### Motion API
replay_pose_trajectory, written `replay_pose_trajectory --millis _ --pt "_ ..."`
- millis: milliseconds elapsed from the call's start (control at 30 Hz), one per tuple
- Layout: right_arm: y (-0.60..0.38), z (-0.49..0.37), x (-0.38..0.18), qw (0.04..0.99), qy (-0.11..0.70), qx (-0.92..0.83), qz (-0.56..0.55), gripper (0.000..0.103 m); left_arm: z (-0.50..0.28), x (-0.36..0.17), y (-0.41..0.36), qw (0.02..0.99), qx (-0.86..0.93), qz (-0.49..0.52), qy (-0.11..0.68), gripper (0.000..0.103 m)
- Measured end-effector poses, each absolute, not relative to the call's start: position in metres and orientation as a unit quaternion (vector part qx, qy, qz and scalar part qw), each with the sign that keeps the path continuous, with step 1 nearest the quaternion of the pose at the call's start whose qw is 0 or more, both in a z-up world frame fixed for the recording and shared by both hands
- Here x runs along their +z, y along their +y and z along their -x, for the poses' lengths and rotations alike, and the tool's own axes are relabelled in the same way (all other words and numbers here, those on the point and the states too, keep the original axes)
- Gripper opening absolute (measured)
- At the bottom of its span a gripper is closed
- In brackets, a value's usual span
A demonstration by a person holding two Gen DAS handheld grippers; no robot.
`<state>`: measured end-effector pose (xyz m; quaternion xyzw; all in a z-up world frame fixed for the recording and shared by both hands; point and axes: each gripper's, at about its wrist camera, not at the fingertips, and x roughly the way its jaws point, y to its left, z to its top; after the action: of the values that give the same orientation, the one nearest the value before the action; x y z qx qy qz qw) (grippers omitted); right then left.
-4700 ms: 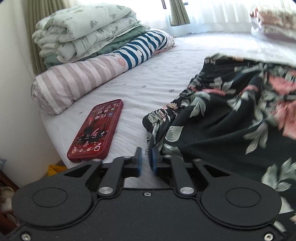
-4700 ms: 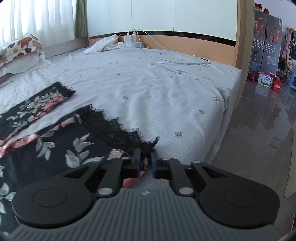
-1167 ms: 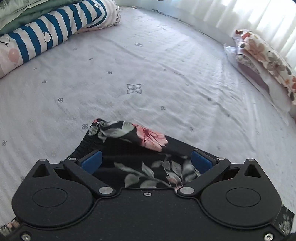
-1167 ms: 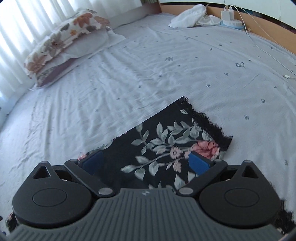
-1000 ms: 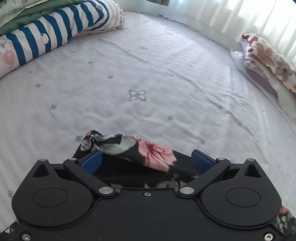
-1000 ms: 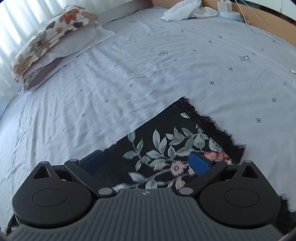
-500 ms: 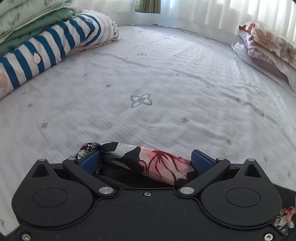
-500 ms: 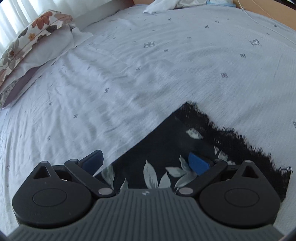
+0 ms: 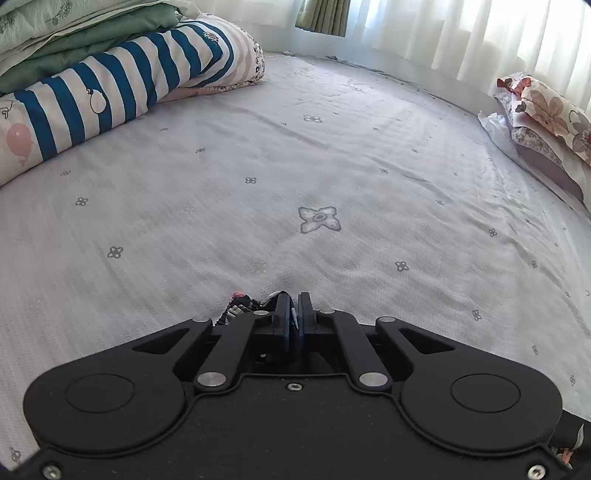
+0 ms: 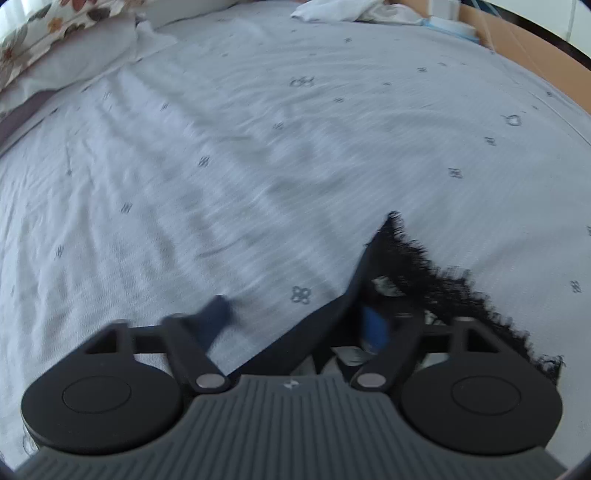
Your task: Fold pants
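Observation:
The black floral pants lie on the bed under both grippers. In the left wrist view only a small bunch of the waistband (image 9: 240, 304) shows beside my left gripper (image 9: 294, 308), whose blue pads are pressed together on the fabric. In the right wrist view the lace-trimmed hem (image 10: 439, 273) of a pant leg lies flat on the sheet. My right gripper (image 10: 297, 319) is partly open over the leg's edge, its left finger (image 10: 216, 314) over bare sheet and its right finger (image 10: 375, 326) over the cloth. That view is motion-blurred.
The white patterned sheet (image 9: 317, 155) stretches ahead. A striped rolled quilt (image 9: 110, 88) and folded bedding lie at the far left. Floral pillows (image 9: 546, 110) sit at the right, also seen in the right wrist view (image 10: 55, 26). A wooden bed frame (image 10: 517, 40) and white cloth (image 10: 340, 9) are beyond.
My left gripper has shut on the pants' waistband edge. My right gripper's fingers have come closer together and it has shifted so the pant leg sits further right.

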<state>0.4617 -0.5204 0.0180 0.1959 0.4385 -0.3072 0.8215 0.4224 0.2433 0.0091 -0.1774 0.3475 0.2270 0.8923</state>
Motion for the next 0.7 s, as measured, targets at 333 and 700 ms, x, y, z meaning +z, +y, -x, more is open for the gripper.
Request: replay_pose_trajectory --millis 333,700 --pt "-0.554 -0.412 0.04 0.816 0.403 -0.304 -0.282 0.002 -0.41 0.034 0.241 0.895 0.228 0.19 0.334 0.001" --pt "-0.57 -0.348 0.081 0.825 0.373 -0.307 -0.294 0.002 -0.375 0.076 0.239 0.901 0.219 0.19 0.324 0.001"
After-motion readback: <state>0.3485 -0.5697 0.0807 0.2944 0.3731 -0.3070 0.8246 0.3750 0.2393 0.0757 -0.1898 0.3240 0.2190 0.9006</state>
